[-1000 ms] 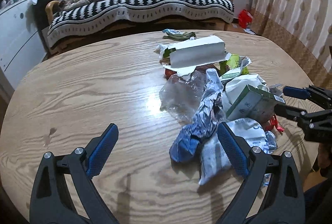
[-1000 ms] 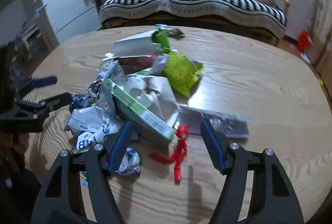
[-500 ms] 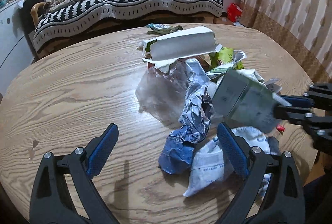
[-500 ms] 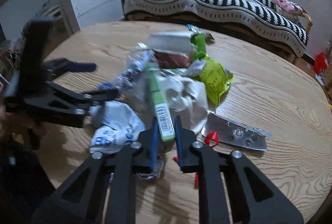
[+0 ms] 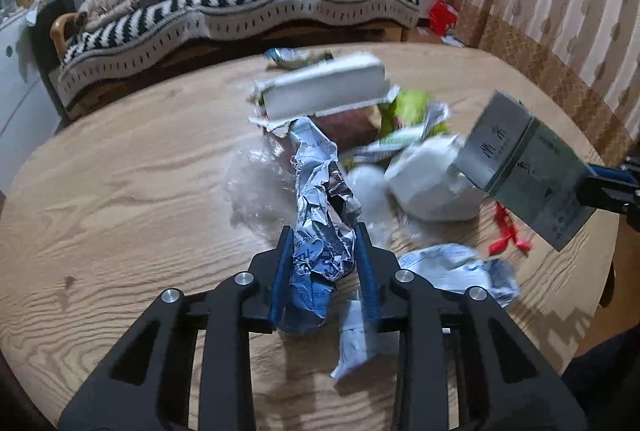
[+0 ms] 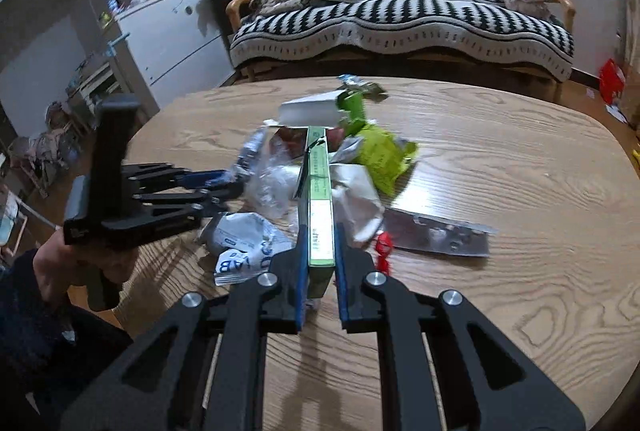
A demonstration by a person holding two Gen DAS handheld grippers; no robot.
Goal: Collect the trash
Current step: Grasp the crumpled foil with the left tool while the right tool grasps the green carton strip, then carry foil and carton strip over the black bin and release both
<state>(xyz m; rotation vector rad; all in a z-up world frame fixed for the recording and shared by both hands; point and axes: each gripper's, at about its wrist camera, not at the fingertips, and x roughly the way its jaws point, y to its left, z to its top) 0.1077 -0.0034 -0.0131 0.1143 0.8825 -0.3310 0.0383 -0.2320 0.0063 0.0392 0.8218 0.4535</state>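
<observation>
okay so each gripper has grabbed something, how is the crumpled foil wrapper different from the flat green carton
The crumpled foil wrapper in the left gripper is soft, wrinkled and silver and blue; the green carton in the right gripper is rigid, straight-edged and flattened. The wrapper's far end trails back to the trash pile on the table; the carton is lifted above the pile. Both are clamped between shut jaws.
</observation>
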